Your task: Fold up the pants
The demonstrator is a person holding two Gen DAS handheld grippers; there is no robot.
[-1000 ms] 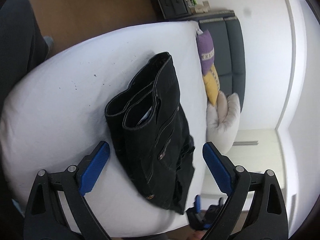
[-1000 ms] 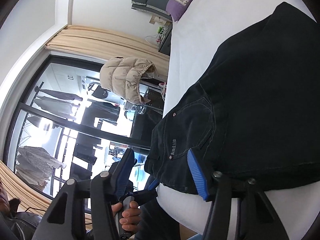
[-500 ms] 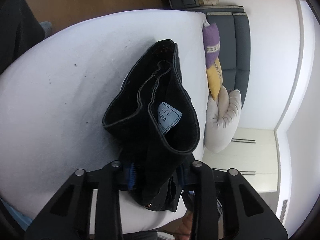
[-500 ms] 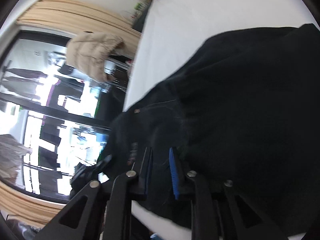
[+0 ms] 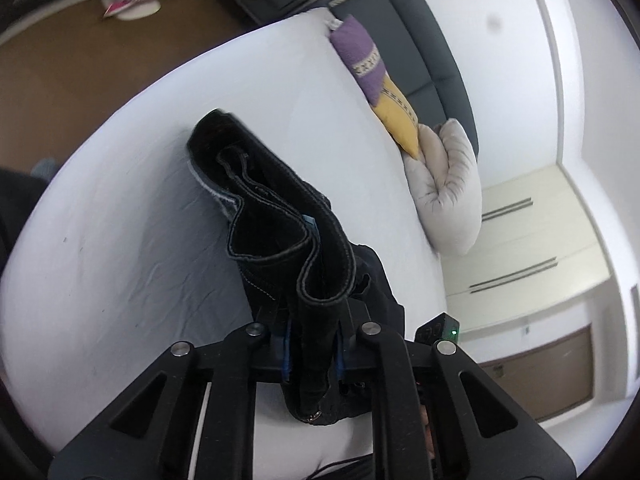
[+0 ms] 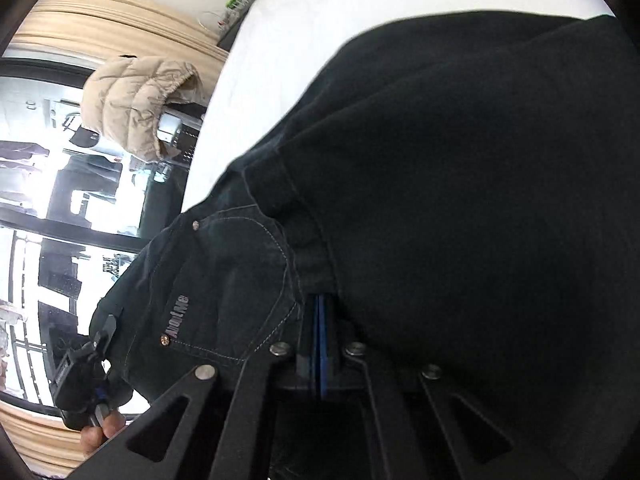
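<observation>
Both tongs just closed: left tongs pinch pants waistband, lifted off bed; right tongs shut at 6 o'clock, cloth edge apparently pinched, for fold.

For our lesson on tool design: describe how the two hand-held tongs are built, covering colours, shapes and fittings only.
The left tongs and right tongs match: matte black plastic linkage arms with triangular cut-outs, joined by round silver pivot rivets, and blue pads lining the fingers' inner faces. A small green light glows on a black unit beside the left tongs.
</observation>
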